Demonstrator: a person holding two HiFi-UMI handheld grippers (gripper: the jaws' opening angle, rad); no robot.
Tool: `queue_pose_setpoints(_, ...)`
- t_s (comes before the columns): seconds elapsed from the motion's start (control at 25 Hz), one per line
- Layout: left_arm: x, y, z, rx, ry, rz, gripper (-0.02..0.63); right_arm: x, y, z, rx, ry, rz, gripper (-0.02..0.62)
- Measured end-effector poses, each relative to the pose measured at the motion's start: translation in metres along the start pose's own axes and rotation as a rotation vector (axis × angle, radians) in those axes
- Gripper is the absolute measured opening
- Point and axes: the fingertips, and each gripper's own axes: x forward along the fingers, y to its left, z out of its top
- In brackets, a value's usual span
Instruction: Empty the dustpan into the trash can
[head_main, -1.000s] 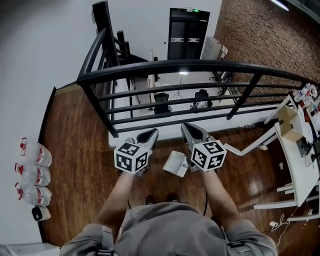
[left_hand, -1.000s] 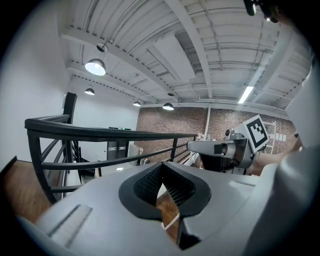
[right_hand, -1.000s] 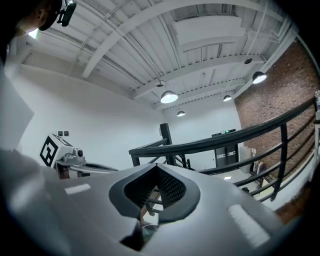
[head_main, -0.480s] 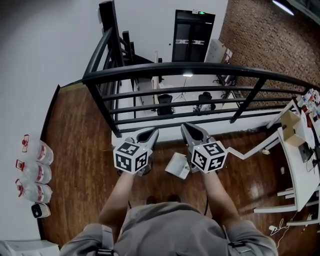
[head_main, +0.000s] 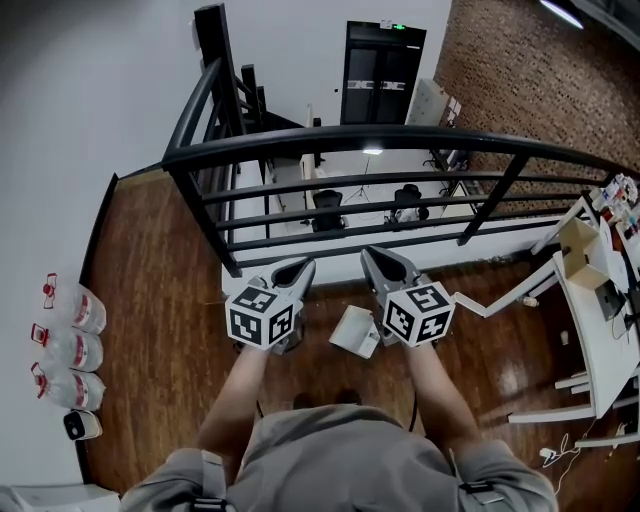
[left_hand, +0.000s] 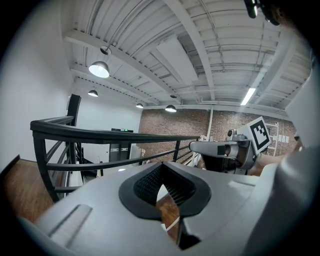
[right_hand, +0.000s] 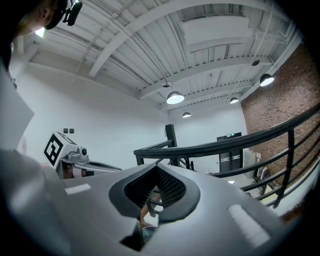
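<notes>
Two grippers are out in front, both pointing at the black railing (head_main: 400, 135) from the edge of a wood floor (head_main: 150, 250). The left gripper (head_main: 297, 268) has its fingers (left_hand: 146, 182) pressed together with nothing pinched in them. You just see a sliver of floor through the gap lower down. The right gripper (head_main: 381, 260) is the same deal, fingers (right_hand: 172, 189) shut and empty. They sit side by side at about the same height, a bit apart, and each one shows up in the other's camera.

The dustpan (head_main: 353, 330), or at least the white scoop-shaped thing I take for it, looks to be down on the floor. In the head view it shows between the two grippers, right next to the right one's marker cube, and neither gripper has hold of it.

Off to the left, three plastic bottles (head_main: 68, 350) line up along the white wall (head_main: 60, 150). A white desk (head_main: 600, 335) stands over on the right.
</notes>
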Motion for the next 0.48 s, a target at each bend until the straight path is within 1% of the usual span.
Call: queue_pose_setpoints(0.48, 0.0039, -0.0100, -0.0044, -0.001, 0.014, -0.015, 0.006, -0.0101, -0.0036, 0.0005, 0.001, -0.002, -0.011, 0.000)
